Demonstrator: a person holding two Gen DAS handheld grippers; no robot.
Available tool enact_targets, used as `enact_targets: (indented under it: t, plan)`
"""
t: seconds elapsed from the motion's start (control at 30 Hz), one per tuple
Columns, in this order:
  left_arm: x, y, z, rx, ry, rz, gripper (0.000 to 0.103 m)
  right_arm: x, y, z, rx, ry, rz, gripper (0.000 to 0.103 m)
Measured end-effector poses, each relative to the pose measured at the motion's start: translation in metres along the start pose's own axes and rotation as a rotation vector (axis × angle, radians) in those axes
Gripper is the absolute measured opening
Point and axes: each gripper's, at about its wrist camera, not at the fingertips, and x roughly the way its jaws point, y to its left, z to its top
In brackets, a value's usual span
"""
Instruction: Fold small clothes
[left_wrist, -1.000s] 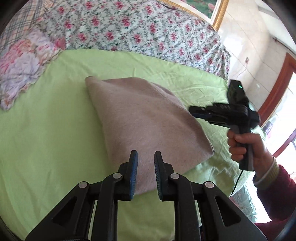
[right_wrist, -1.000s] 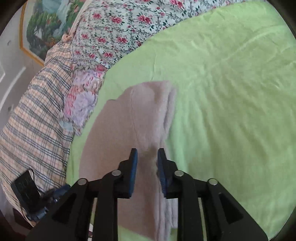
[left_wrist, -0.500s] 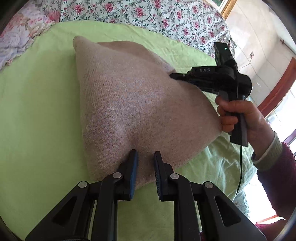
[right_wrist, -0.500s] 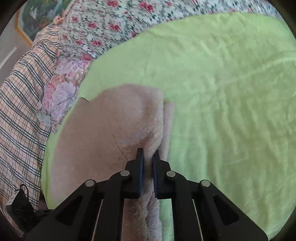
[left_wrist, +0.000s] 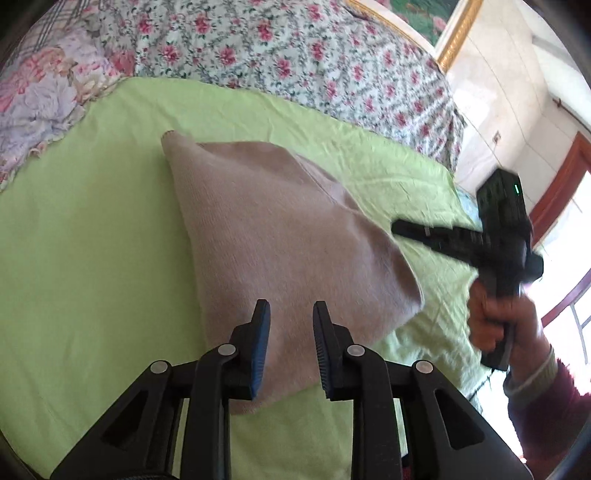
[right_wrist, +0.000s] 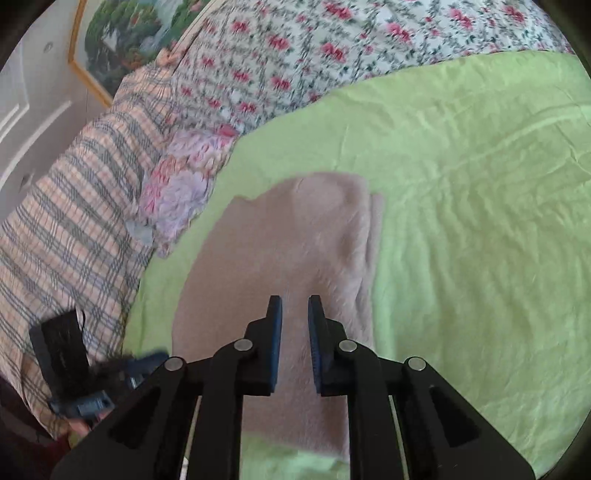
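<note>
Folded pinkish-beige knit garment (left_wrist: 280, 240), one, on green sheet (left_wrist: 92, 258), no legible writing, left gripper (left_wrist: 291, 347) and right gripper (right_wrist: 294, 341) both opening, gripping nothing.

Folded sweater (left_wrist: 280, 240) lies flat on bed sheet (left_wrist: 92, 258), near the bed's middle. Floral quilt (left_wrist: 295, 55) heaped behind it; patchwork pillow (left_wrist: 40, 107) at the sheet's far left corner, plaid blanket (right_wrist: 74, 229) beyond that. Left tongs (left_wrist: 291, 317) above sweater's near edge. Right tongs (right_wrist: 294, 314) over its right side. Framed picture (right_wrist: 114, 48) on wall behind bed.
</note>
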Motion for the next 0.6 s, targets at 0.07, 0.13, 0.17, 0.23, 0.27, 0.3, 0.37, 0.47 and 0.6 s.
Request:
enact_targets:
  t: [0.07,0.13,0.17,0.23,0.27,0.3,0.37,0.47,0.6]
  plan:
    - [0.009,0.008,0.003,-0.017,0.020,0.029,0.024,0.012,-0.006,-0.010,-0.008,0.045,-0.081,0.015]
    - [0.021,0.018,0.001,-0.037,0.046,0.026,0.023,0.022,-0.017,-0.019,0.007,0.074,-0.124,0.014]
    - [0.025,0.019,-0.002,-0.041,0.053,0.027,0.021,0.023,-0.023,-0.023,0.019,0.073,-0.117,0.013]
    - [0.031,0.020,-0.005,-0.029,0.063,0.045,0.021,0.021,-0.028,-0.027,0.037,0.057,-0.104,0.012]
    - [0.032,0.020,-0.007,-0.025,0.062,0.053,0.021,0.020,-0.028,-0.027,0.040,0.053,-0.103,0.012]
    - [0.031,0.020,-0.009,-0.024,0.062,0.055,0.021,0.017,-0.026,-0.027,0.041,0.050,-0.108,0.012]
    - [0.026,0.017,-0.011,-0.020,0.064,0.061,0.021,0.010,-0.019,-0.031,0.035,0.047,-0.114,0.013]
    - [0.012,0.005,-0.020,0.018,0.062,0.073,0.024,-0.002,-0.004,-0.036,0.004,0.037,-0.109,0.015]
    - [0.019,-0.005,-0.039,0.034,0.135,0.158,0.033,0.006,-0.001,-0.057,-0.048,0.092,-0.168,0.015]
